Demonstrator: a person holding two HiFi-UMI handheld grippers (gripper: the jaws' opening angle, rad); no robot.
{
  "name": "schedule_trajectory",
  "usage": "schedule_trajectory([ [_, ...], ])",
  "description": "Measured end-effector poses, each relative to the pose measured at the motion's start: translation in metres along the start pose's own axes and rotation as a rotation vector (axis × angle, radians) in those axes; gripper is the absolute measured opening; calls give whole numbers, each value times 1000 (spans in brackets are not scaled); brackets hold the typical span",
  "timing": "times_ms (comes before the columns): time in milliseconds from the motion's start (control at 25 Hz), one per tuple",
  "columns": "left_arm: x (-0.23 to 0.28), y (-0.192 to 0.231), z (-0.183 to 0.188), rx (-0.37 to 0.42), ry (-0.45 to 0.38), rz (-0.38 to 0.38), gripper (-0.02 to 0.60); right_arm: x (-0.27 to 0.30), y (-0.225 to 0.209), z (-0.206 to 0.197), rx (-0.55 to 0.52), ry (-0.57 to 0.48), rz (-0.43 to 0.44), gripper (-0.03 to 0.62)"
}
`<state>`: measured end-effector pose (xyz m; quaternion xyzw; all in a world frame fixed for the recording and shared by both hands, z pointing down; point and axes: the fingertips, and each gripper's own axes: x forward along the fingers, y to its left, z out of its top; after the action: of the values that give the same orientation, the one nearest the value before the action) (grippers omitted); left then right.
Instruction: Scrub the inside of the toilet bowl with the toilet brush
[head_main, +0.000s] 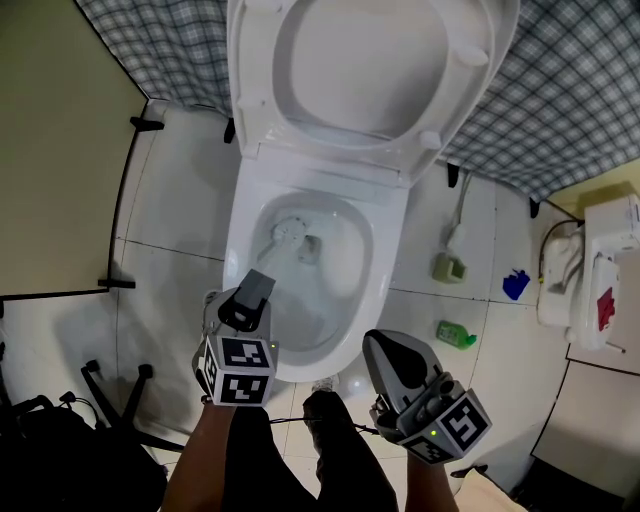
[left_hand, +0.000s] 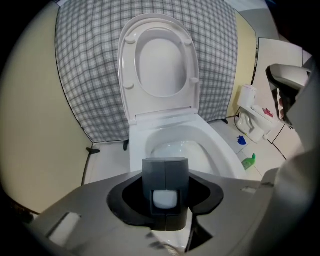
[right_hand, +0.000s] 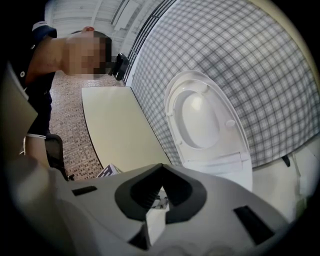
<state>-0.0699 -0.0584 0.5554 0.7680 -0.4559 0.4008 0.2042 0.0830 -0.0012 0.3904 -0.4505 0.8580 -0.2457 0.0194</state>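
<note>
The white toilet (head_main: 388, 262) stands with its lid and seat (head_main: 455, 100) raised. A white toilet brush (head_main: 288, 232) has its round head inside the bowl, against the back left of the basin. Its handle runs down into my left gripper (head_main: 258, 286), which is shut on it above the bowl's front left rim. In the left gripper view the dark pads (left_hand: 153, 172) close round the white handle (left_hand: 165, 198), with the toilet bowl (left_hand: 220, 146) beyond. My right gripper (head_main: 379, 346) hangs in front of the bowl's right side, jaws together with nothing in them, and its view looks past its own tips (right_hand: 160, 170) at the raised lid (right_hand: 202, 117).
A green holder (head_main: 449, 267), a green bottle (head_main: 456, 333) and a blue object (head_main: 515, 285) lie on the white floor to the toilet's right. A small white fixture (head_main: 585, 285) stands at the far right. Black stand legs (head_main: 115, 385) are at lower left, with a beige partition (head_main: 55, 150) on the left.
</note>
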Motion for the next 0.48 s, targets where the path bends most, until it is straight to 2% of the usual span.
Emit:
schedule_trajectory([
  [200, 13, -23, 23, 31, -27, -53, 187, -4, -14, 5, 6, -8, -18, 0],
  [480, 16, -70, 44, 87, -70, -205, 189, -16, -27, 5, 12, -15, -59, 0],
])
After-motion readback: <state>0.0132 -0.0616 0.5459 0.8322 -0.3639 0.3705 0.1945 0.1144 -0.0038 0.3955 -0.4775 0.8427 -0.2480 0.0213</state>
